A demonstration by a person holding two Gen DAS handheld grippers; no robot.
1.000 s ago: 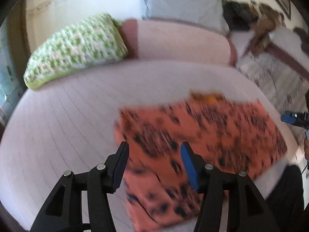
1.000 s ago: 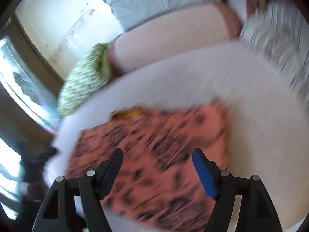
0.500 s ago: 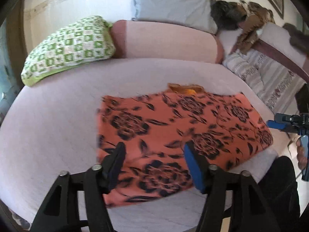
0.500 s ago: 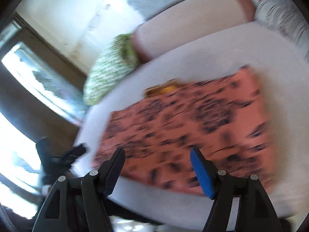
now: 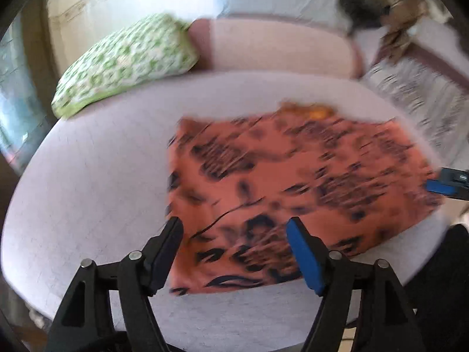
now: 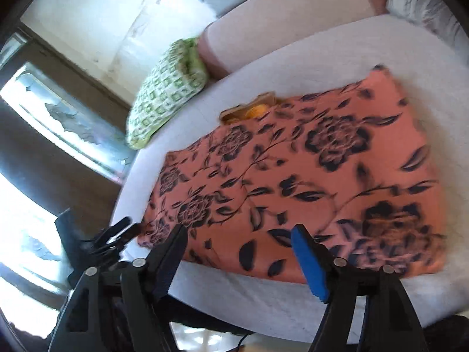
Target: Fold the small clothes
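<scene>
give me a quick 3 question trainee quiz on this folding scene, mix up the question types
1. True or false: the left gripper is clamped on the orange floral garment.
2. Multiple choice: the green patterned pillow lies A) on top of the garment, B) beside the pink bolster, apart from the garment, C) between the right gripper's fingers.
3. Fill in: the garment lies spread flat on the ____ bed sheet.

Key: 1 false, both grippers are open and hold nothing. 2 B. 3 white.
</scene>
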